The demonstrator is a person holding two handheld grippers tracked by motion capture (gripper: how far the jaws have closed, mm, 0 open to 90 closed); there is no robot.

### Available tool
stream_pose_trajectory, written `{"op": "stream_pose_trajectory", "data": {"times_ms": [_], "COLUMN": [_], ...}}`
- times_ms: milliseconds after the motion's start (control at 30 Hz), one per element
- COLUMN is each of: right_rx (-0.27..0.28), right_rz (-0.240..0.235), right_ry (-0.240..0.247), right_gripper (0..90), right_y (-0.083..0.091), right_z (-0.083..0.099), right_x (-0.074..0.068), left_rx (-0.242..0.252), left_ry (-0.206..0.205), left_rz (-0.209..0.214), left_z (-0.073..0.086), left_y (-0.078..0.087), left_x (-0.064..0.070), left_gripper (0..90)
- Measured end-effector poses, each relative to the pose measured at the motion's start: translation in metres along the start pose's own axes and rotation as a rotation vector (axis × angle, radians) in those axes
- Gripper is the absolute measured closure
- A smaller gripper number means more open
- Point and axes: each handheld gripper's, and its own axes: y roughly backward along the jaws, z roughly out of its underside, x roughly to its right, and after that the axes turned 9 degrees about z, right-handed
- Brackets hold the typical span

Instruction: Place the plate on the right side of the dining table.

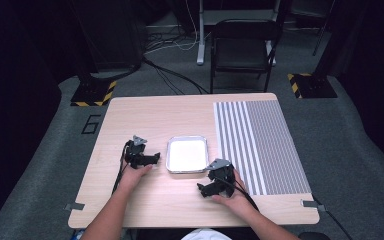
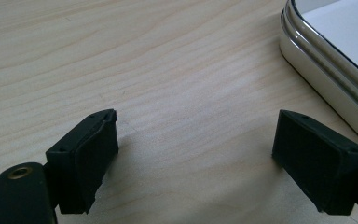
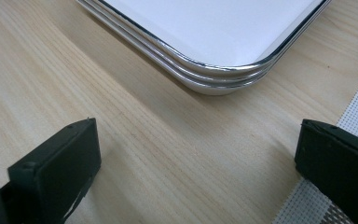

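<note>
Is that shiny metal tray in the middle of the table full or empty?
Empty. The metal tray shows a bare white inside in the high view, and both gripper views show its smooth white inside with nothing lying in it.

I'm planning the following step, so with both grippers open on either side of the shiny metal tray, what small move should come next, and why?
Probably ease the right gripper forward to the near corner of the rectangular silver metal tray. Its jaws stand wide apart with bare wooden table between them, and that rounded corner lies just ahead. The left gripper, also open, has the tray's rim off to one side.
</note>
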Motion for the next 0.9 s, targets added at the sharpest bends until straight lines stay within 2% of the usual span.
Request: {"op": "stream_pose_trajectory", "data": {"times_ms": [767, 900], "right_rx": [0.001, -0.005], "right_rz": [-0.001, -0.001], "right_ry": [0.004, 0.002], "right_gripper": [0.0, 0.0], "right_y": [0.0008, 0.0012], "right_z": [0.0007, 0.0008], "right_x": [-0.0003, -0.0005], "left_rx": [0.001, 0.002], "left_ry": [-0.001, 0.006], "left_rz": [0.000, -0.010], "left_z": [-0.0001, 0.0002], "left_y": [-0.0005, -0.0003], "left_x": [0.0003, 0.0020], "left_gripper": [13.1, 13.1]}}
